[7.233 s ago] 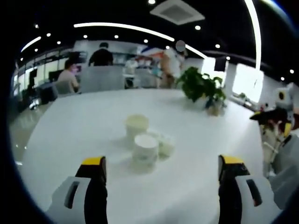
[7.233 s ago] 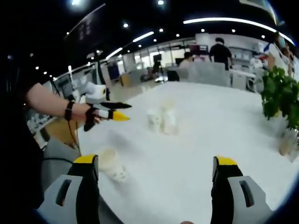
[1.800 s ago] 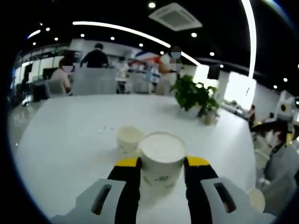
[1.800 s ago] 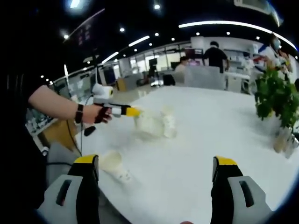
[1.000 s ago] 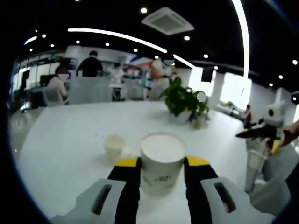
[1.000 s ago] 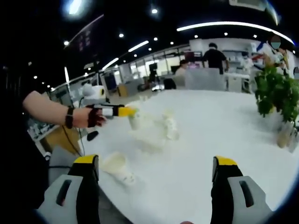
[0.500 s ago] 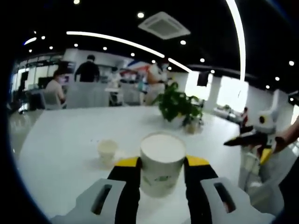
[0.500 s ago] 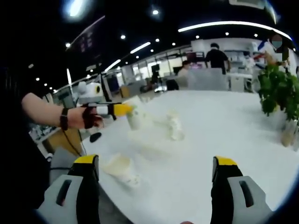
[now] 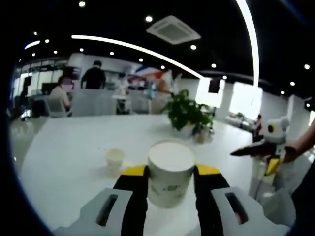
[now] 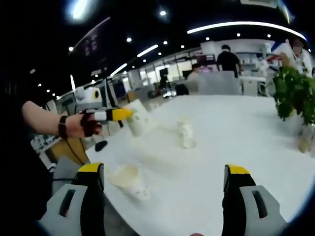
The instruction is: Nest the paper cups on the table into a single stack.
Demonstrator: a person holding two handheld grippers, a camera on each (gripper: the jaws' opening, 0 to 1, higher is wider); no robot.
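In the left gripper view my left gripper (image 9: 171, 171) is shut on a white paper cup (image 9: 171, 158), held upright above the white table (image 9: 69, 142). A smaller-looking paper cup (image 9: 115, 158) stands on the table behind it to the left. In the right gripper view the left gripper (image 10: 117, 114) comes in from the left, a hand behind it, carrying that cup (image 10: 138, 119) in the air. One cup (image 10: 130, 180) stands near the table's edge by my right gripper's left jaw, and another cup (image 10: 186, 133) sits further back. My right gripper (image 10: 164, 168) is open, holding nothing.
A potted plant (image 9: 187, 113) stands on the far part of the table, and it appears at the right as the plant (image 10: 294, 96) in the right gripper view. The right gripper (image 9: 258, 149) hangs at the right of the left gripper view. People and chairs sit beyond the table.
My left gripper, open 7.2 s ago, has shut on a cup and lifted it off the table, away from the others. The right gripper has stayed open.
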